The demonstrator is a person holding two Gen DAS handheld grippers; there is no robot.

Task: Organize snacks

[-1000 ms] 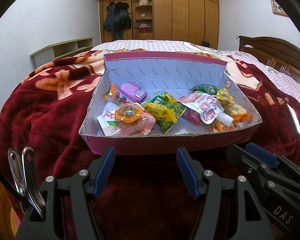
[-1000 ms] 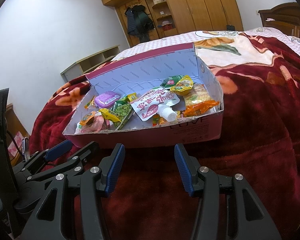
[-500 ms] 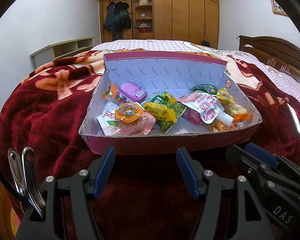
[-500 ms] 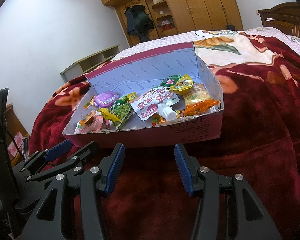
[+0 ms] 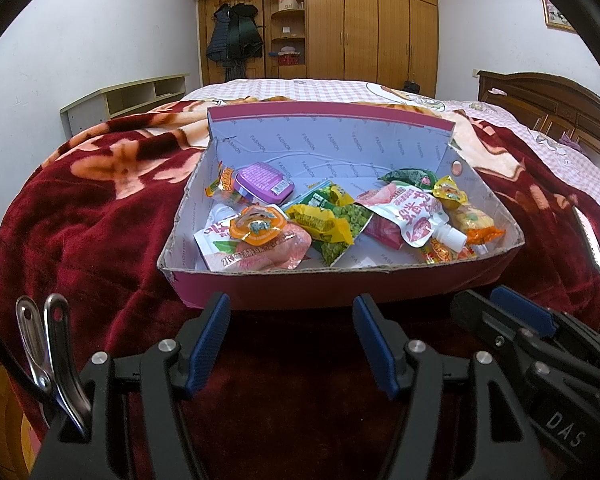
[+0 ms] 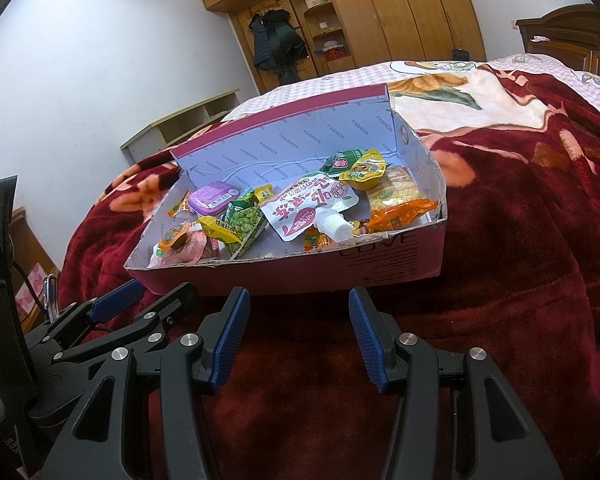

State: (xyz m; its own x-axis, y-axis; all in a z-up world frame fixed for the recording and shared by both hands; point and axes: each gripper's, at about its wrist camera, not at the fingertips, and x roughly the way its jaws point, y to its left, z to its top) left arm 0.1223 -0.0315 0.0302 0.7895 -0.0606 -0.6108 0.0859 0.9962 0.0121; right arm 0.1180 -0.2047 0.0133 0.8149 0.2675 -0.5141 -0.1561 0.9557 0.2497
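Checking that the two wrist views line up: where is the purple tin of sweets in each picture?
Left wrist: purple tin lies in the box's far left corner, left of picture centre.
Right wrist: purple tin sits in the box's left part, left of centre.
Shared landmark: the white-capped pouch.

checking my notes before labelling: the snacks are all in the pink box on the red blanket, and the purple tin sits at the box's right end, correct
Not quite: the purple tin sits at the left end of the pink box, near the far wall, as the left wrist view shows. The snacks are all in the box on the red blanket.
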